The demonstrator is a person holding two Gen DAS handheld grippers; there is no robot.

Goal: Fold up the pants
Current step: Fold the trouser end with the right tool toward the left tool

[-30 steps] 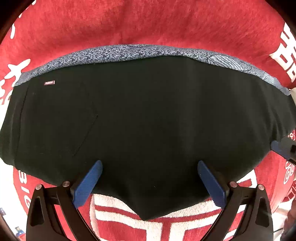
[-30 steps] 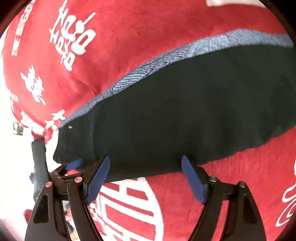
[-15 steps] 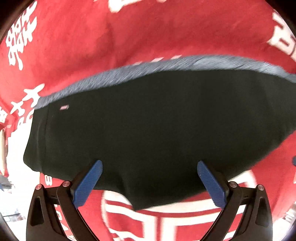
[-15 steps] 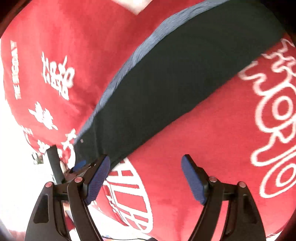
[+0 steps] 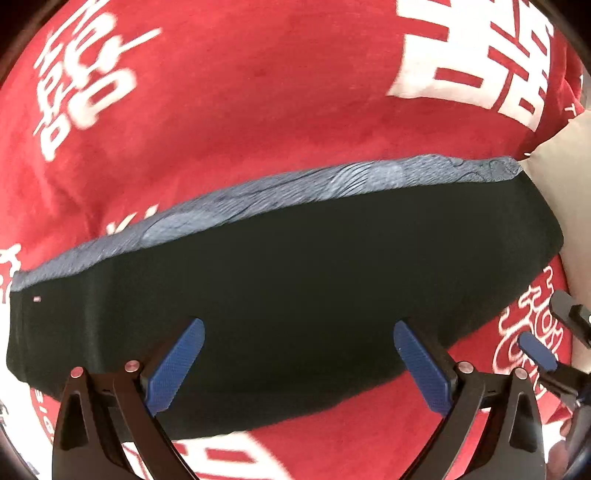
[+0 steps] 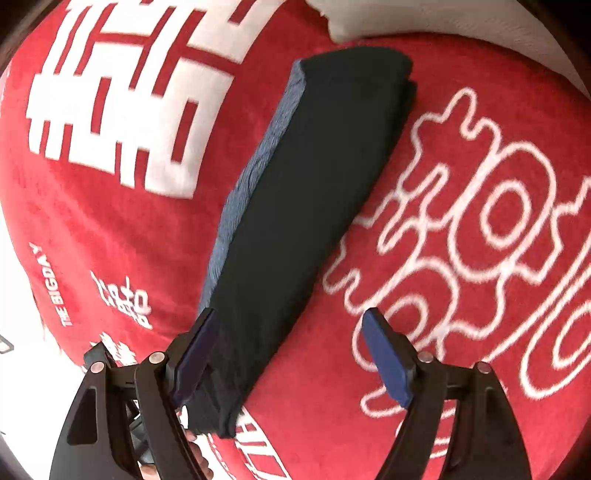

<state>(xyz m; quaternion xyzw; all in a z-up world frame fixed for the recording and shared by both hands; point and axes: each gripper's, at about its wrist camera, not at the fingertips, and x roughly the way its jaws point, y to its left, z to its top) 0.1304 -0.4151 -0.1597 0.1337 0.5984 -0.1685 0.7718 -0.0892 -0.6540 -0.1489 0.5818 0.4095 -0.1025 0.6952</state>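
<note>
A: The pants [image 5: 295,295] are lying folded lengthwise as a long dark strip across the middle of the left wrist view, on the red blanket [image 5: 258,92] with white lettering. A blue patterned layer [image 5: 332,177] is showing along the strip's upper edge. In the right wrist view the same strip is running from the lower left up to the top centre.

B: How are the tools being held?

A: The left tool [image 5: 297,365] is being held released above the dark cloth, with nothing between its blue pads. The right tool [image 6: 291,354] is also being held spread wide; one end of the strip is lying between its fingers, beside the left pad, but nothing is being pinched.

B: What is being called for now?

A: Probably a fold across the length. For a clean result, all layers at the end near the right tool should be gathered before the pinch, including the blue layer underneath. The end should be carried low toward the far end by the pale pillow [image 6: 406,18], so the edges are being kept aligned and the stack is not being dragged askew.
</note>
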